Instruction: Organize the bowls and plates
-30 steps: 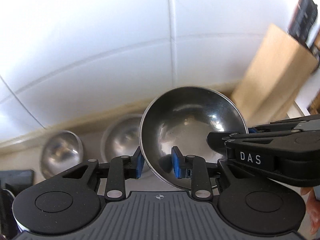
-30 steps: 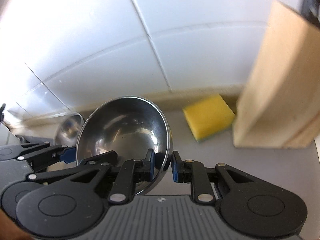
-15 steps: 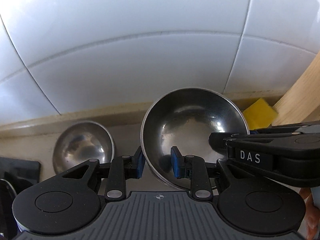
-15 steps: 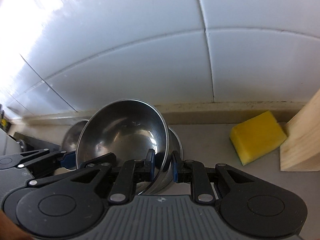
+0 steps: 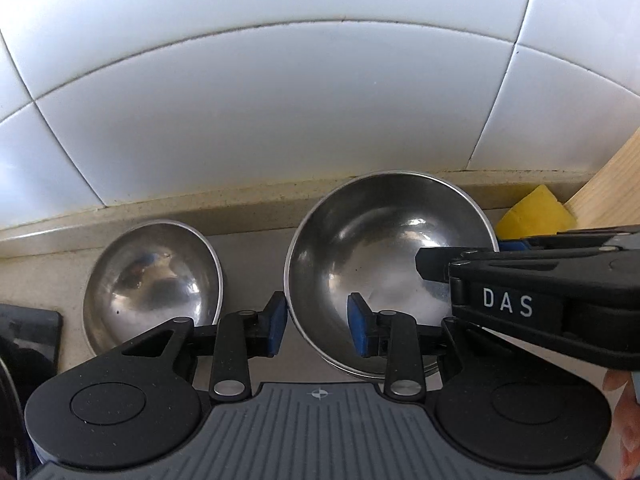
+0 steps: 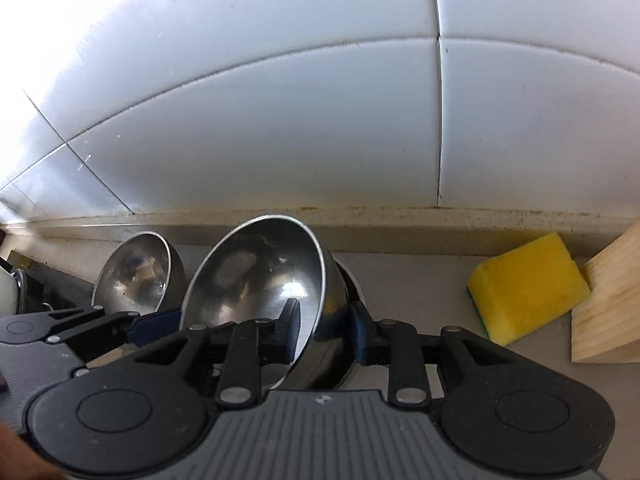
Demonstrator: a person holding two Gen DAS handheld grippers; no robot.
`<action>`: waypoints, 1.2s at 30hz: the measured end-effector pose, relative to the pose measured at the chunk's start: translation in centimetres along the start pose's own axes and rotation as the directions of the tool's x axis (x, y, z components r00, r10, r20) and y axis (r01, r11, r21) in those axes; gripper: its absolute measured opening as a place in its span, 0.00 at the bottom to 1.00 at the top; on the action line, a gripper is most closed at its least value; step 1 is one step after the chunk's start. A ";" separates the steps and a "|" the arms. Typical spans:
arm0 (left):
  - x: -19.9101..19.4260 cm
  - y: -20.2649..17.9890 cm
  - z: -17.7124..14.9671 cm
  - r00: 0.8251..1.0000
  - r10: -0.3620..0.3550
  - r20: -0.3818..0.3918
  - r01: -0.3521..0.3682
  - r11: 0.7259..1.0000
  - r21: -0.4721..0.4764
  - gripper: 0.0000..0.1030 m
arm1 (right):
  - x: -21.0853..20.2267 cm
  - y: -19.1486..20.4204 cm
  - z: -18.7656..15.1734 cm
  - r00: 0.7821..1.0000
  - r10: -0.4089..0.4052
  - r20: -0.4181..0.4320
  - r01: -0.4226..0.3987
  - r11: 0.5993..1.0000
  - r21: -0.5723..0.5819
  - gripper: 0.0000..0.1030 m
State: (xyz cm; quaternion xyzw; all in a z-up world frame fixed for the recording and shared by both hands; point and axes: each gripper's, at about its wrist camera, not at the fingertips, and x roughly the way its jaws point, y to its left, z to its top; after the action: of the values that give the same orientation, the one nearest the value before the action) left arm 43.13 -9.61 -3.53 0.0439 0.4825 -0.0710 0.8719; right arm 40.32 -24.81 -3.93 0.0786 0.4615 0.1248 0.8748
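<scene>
Left gripper (image 5: 317, 324) has just been opening; its pads straddle the steel bowl's (image 5: 384, 256) 8 o'clock rim without pressing. Since 1 second ago, the bowl sits nested over another. Right gripper (image 6: 323, 330) stays clamped at 3 o'clock. Second bowl (image 5: 152, 276) left; sponge (image 6: 528, 284) and wooden block (image 6: 612, 312) right.

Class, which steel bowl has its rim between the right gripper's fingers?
The tilted bowl nearest the yellow sponge: the right gripper is shut on its rim. The bowl to its left sits outside those fingers.
</scene>
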 end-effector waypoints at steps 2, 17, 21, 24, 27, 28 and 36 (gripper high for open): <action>-0.6 -0.3 -0.2 1.000 0.001 0.012 -0.001 1.000 0.000 0.33 | 0.0 -0.1 0.1 1.000 -0.005 0.005 0.005 1.000 -0.007 0.04; -5.0 1.1 -1.4 0.997 0.048 0.062 -0.046 0.998 -0.033 0.39 | -0.9 0.0 -0.4 0.992 -0.112 0.061 0.115 0.992 -0.054 0.07; -5.9 1.7 -2.0 0.995 0.064 0.070 -0.060 0.997 -0.052 0.40 | -1.0 -0.8 -0.4 0.990 -0.109 0.091 0.107 0.994 0.019 0.06; -6.3 2.0 -2.4 0.995 0.075 0.072 -0.070 0.995 -0.064 0.40 | -1.6 -0.8 0.0 0.988 -0.087 0.129 0.081 0.996 0.047 0.06; -6.4 2.3 -2.6 0.994 0.078 0.070 -0.072 0.995 -0.074 0.41 | -1.3 -0.4 0.4 0.986 -0.084 0.147 0.077 0.996 0.053 0.06; -6.3 2.2 -2.7 0.994 0.081 0.070 -0.076 0.994 -0.075 0.41 | -1.1 -0.2 0.5 0.987 -0.076 0.142 0.070 0.996 0.046 0.06; -5.6 2.5 -2.6 0.995 0.077 0.062 -0.072 0.994 -0.080 0.43 | 0.5 -3.1 0.2 0.994 0.038 0.104 -0.058 0.977 0.204 0.06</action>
State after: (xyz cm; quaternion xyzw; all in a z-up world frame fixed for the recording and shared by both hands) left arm 38.46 -6.29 -0.17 0.0256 0.4542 -0.0208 0.8903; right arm 41.24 -27.68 -4.99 0.1862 0.4257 0.0933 0.8806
